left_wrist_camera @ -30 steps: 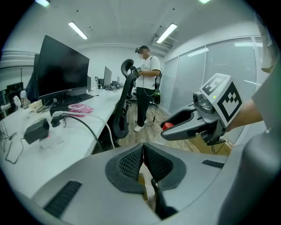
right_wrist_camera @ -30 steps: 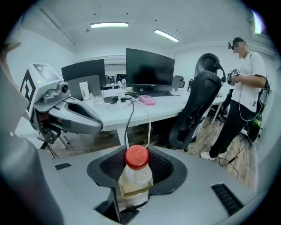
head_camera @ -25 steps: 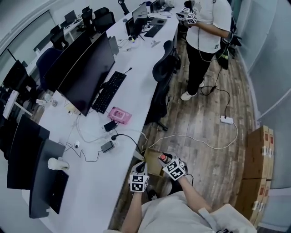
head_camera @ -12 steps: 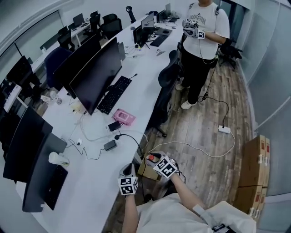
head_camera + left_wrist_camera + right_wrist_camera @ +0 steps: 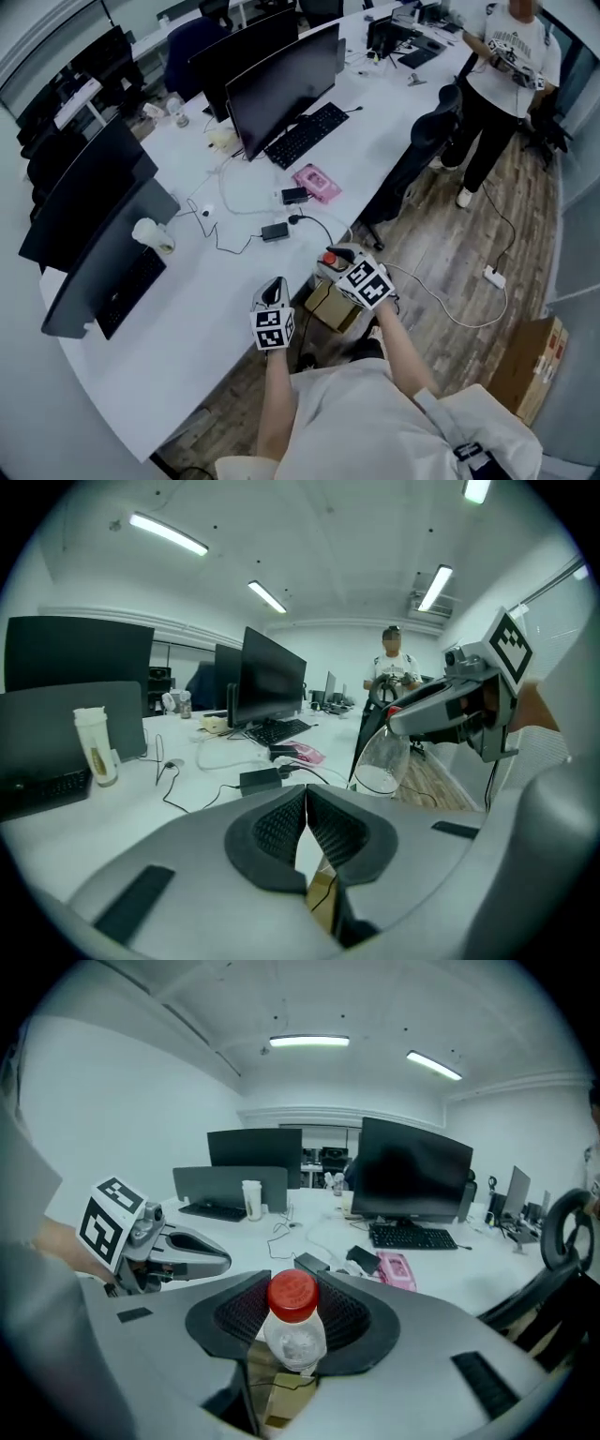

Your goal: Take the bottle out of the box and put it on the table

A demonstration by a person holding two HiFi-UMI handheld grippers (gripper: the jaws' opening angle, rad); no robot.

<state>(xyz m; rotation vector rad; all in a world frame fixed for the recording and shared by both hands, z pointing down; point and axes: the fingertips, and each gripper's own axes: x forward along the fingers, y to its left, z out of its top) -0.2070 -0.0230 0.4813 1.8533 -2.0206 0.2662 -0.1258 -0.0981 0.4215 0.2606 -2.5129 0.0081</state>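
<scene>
A clear bottle with a red cap (image 5: 292, 1321) sits between the pads of my right gripper (image 5: 292, 1327), which is shut on it. In the head view the bottle (image 5: 330, 259) hangs at the white table's (image 5: 211, 314) near edge, above the open cardboard box (image 5: 330, 306) on the floor. My left gripper (image 5: 275, 288) is over the table edge, to the left of the bottle. Its jaws (image 5: 305, 822) are shut with nothing between them. From the left gripper view the bottle's clear body (image 5: 380, 761) shows under the right gripper (image 5: 441, 710).
On the table lie black cables and power adapters (image 5: 275, 231), a pink case (image 5: 316, 182), a keyboard (image 5: 305, 134), several monitors (image 5: 281, 89) and a white cup (image 5: 152, 234). An office chair (image 5: 417, 159) and a standing person (image 5: 502, 66) are at the far right.
Both grippers have risen from floor level beside the box to the table's edge, the right one carrying the bottle up. The head view has swung toward the table.
</scene>
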